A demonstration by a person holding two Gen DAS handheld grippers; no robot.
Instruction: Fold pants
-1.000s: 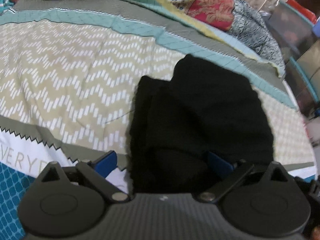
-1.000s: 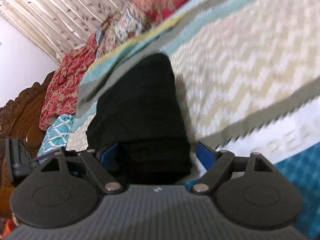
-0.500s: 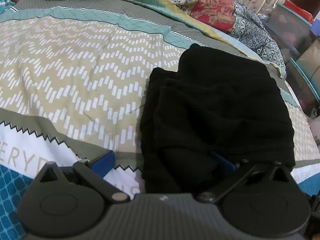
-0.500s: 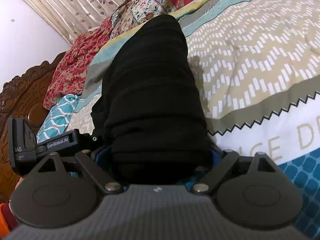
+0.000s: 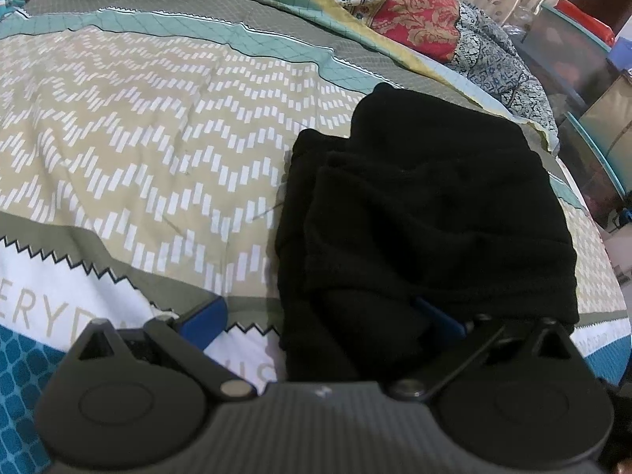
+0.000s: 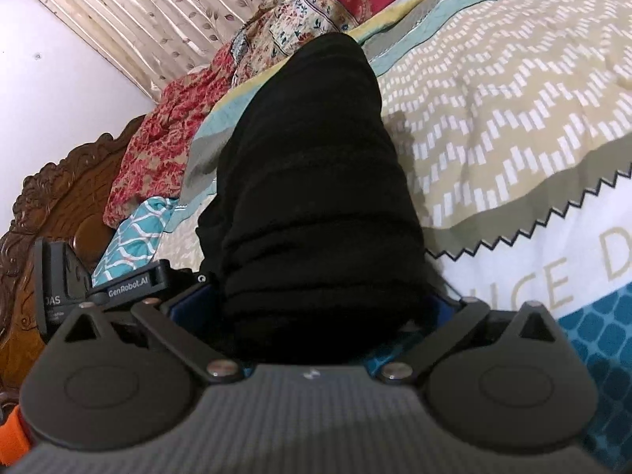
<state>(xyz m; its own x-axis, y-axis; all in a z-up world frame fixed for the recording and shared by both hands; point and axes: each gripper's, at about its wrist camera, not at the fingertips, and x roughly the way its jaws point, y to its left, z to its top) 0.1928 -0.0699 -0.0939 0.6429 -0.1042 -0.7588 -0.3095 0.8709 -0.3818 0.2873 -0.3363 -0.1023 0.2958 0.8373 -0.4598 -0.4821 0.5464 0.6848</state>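
Note:
The black pants (image 5: 426, 221) lie folded in a thick bundle on the patterned bedspread (image 5: 158, 150). My left gripper (image 5: 320, 316) is open at the bundle's near left corner: its left blue finger (image 5: 203, 318) rests on the bedspread and its right finger (image 5: 438, 316) pokes into the fabric folds. In the right wrist view the pants (image 6: 316, 197) fill the middle. My right gripper (image 6: 316, 308) is open, its blue fingers (image 6: 185, 300) straddling the bundle's near end. The left gripper's body (image 6: 79, 284) shows at the left there.
Floral pillows and bedding (image 5: 395, 4) lie along the far side of the bed. A carved wooden headboard (image 6: 51, 197) and a curtain (image 6: 138, 12) stand behind. Plastic storage boxes (image 5: 572, 59) stand beyond the bed's right edge.
Both grippers have pushed in closer to the bundle's near end over the last second. The pants have settled flatter on the bed. Both grippers stay open.

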